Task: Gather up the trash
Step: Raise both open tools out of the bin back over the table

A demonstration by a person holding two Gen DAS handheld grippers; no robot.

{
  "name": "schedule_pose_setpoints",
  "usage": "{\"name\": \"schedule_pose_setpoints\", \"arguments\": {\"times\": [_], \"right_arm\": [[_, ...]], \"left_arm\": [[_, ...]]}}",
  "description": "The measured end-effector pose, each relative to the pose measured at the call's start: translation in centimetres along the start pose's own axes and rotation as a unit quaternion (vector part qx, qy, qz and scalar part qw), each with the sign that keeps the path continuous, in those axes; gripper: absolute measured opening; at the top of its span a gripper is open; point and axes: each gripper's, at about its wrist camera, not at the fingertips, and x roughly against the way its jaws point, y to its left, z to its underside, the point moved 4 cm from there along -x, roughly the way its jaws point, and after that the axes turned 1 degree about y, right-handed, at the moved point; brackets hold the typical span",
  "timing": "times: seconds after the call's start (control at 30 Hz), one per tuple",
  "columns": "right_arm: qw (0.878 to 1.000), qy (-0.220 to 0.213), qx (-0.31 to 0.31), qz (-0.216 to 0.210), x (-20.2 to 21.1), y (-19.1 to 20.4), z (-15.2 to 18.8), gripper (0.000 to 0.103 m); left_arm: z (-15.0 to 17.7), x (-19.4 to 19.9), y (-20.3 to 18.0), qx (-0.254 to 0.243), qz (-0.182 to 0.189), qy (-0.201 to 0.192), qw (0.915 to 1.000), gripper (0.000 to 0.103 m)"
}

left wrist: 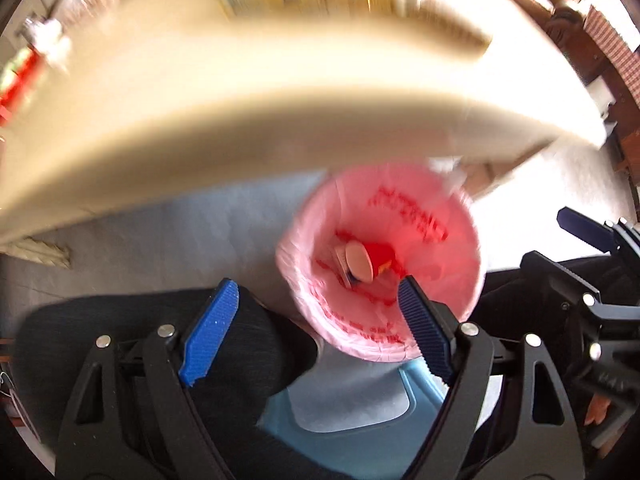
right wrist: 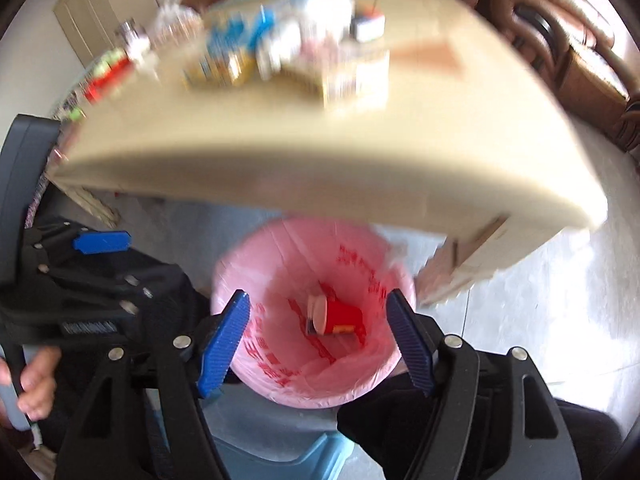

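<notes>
While both frames are motion-blurred, the layout reads clearly. Left gripper (left wrist: 316, 308): jaws spread wide, nothing between them; its right finger overlaps the near rim of the pink-lined bin (left wrist: 460, 236). Ahead of and below the fingertips, a red cup (left wrist: 374, 258) lies on its side at the bin bottom. Right gripper (right wrist: 318, 312): likewise released, empty, fingers straddling the bin mouth, cup between them and deeper. Beige table (right wrist: 360, 152) sits above and beyond both claws, with blurred packages (right wrist: 288, 56) on top. Blue stool (right wrist: 280, 440) lies under the claws.
</notes>
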Motion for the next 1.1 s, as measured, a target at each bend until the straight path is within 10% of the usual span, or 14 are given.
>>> {"name": "schedule_pose_setpoints", "arguments": {"times": [0.27,0.53,1.1], "right_arm": [[0.993,-0.114,0.033,-0.002,11.7,0.9,-6.4,0.091],[0.982,-0.174,0.068,-0.003,19.0,1.4,-12.5,0.091],[0.984,-0.150,0.090,-0.024,18.7,1.9,-19.3,0.091]], "left_arm": [[-6.1,13.3,3.2,0.042,0.055,-0.075,0.9948,0.086],[-11.3,22.5,3.6,-0.022,0.024,-0.133,0.9906,0.091],[-15.8,22.4,2.8,-0.245,0.033,-0.091,0.9648,0.091]]}}
